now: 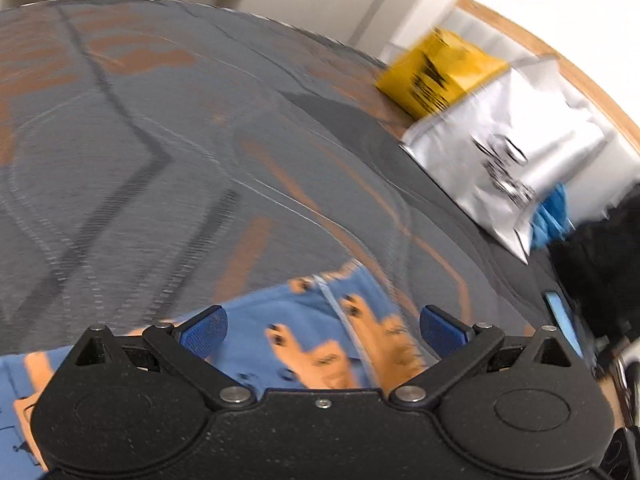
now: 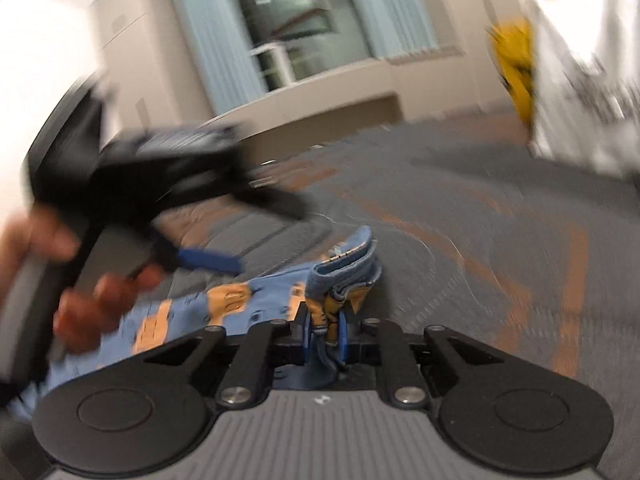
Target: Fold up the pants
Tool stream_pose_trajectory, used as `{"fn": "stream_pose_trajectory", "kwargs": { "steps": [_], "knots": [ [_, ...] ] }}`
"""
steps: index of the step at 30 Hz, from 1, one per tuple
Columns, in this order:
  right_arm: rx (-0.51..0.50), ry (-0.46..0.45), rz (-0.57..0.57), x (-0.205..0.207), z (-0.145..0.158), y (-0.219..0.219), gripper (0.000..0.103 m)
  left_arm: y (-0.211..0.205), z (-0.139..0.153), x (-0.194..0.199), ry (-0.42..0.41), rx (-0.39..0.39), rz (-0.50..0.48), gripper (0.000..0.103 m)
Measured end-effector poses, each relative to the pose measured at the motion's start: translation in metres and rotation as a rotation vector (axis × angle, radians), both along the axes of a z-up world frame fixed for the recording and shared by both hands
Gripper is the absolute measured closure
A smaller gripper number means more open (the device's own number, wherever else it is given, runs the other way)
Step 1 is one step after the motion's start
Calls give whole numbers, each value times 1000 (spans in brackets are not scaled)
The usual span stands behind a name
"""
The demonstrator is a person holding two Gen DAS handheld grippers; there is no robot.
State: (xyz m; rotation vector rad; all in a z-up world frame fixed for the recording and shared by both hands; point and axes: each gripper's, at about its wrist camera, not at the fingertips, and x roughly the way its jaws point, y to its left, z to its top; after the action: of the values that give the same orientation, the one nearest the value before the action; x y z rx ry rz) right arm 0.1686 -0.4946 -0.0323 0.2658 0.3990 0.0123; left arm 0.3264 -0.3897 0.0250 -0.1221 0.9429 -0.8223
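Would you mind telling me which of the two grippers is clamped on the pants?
The right gripper: its pads pinch a bunched edge of the blue pants. The left gripper stands wide open above the cloth, gripping nothing.

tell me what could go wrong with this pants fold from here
1. The right tool pinches only a bunched edge of the pants, so the cloth may slip out when pulled.
2. The left tool is open above the pants and grips nothing, so that side may drag and fold crooked.
3. The silver bag and yellow box lie nearby on the carpet; a wide swing could hit them.
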Motion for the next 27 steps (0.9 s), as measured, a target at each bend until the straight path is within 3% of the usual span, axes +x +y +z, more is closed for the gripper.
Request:
{"fn": "stream_pose_trajectory", "kwargs": {
  "steps": [5, 9, 18, 27],
  "knots": [
    [-332, -35, 55, -5, 2, 63, 88, -6, 4, -12, 9, 56, -38, 7],
    [-499, -40, 69, -5, -4, 95, 88, -3, -2, -14, 21, 99, -22, 14],
    [-569, -23, 90, -4, -15, 116, 88, 5, -1, -13, 26, 70, -22, 26],
    [-609, -29, 107, -7, -21, 130, 88, 8, -5, -12, 27, 86, 29, 78]
  ]
}}
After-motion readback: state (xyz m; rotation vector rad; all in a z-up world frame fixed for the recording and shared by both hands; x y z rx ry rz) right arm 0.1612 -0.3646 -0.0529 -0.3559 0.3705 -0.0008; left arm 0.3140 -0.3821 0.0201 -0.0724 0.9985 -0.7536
